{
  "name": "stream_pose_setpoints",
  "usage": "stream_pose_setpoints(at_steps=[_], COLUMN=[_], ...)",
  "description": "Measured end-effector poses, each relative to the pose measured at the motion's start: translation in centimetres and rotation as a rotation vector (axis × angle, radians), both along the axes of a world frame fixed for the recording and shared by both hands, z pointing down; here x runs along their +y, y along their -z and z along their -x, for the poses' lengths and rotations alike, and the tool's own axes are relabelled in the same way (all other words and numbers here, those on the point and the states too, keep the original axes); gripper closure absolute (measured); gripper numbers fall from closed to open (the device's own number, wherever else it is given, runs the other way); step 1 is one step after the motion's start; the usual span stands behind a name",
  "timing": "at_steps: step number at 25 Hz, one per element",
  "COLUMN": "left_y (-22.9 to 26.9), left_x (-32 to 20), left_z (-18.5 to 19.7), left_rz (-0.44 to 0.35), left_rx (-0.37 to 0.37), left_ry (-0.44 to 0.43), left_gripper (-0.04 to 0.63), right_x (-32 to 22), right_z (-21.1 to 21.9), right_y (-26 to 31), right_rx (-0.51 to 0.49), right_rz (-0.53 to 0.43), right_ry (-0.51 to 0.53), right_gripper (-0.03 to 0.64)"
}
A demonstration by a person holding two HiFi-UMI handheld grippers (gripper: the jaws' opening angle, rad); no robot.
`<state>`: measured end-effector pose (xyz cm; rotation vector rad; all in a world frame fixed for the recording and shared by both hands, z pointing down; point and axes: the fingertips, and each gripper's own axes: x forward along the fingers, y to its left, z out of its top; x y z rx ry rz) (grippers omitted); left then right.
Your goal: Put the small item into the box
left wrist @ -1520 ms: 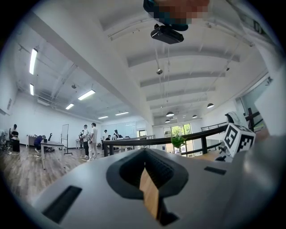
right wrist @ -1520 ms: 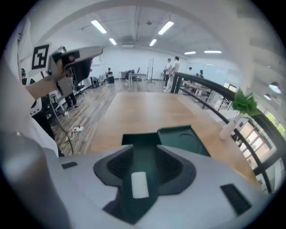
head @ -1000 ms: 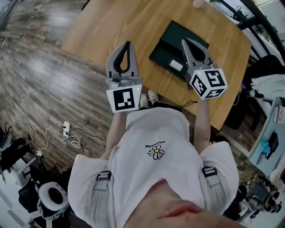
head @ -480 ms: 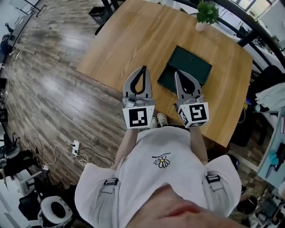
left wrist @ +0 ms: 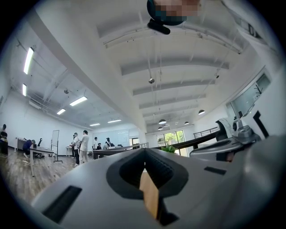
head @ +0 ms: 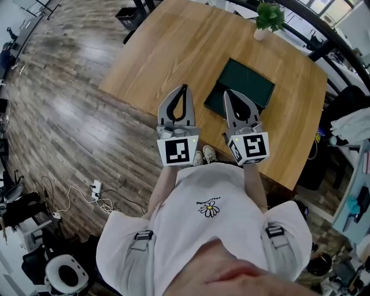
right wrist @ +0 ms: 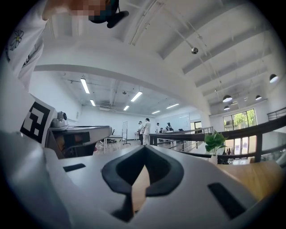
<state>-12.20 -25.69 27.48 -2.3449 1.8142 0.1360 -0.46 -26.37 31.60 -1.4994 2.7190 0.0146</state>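
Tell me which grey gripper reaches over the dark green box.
The right gripper: its tip overlaps the dark green rectangular box; the left gripper lies over light wooden table alone.

Dk green box [head: 251, 81]; light wood table [head: 173, 46]; grey-brown plank floor [head: 58, 115]; white shirt [head: 179, 231] w/ daisy print.

We see a wooden table [head: 173, 52] standing on a plank floor [head: 63, 121]. A flat dark green box [head: 248, 81] lies on it toward our side, and a small potted plant [head: 267, 17] stands at its far edge.
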Motion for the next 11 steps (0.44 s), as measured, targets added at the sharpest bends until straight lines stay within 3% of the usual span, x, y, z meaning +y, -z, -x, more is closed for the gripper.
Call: stream_pose_setpoints(at_steps=[11], left_y=[0.09], left_x=[0.72], left_z=[0.48], left_rz=[-0.004], left_rx=[0.005], left_ry=[0.016], left_gripper=[0.58], right_x=[0.52], right_z=[0.05], right_y=[0.49], right_rx=[0.0], right_rz=[-0.011], right_ry=[0.013], right_gripper=[0.612])
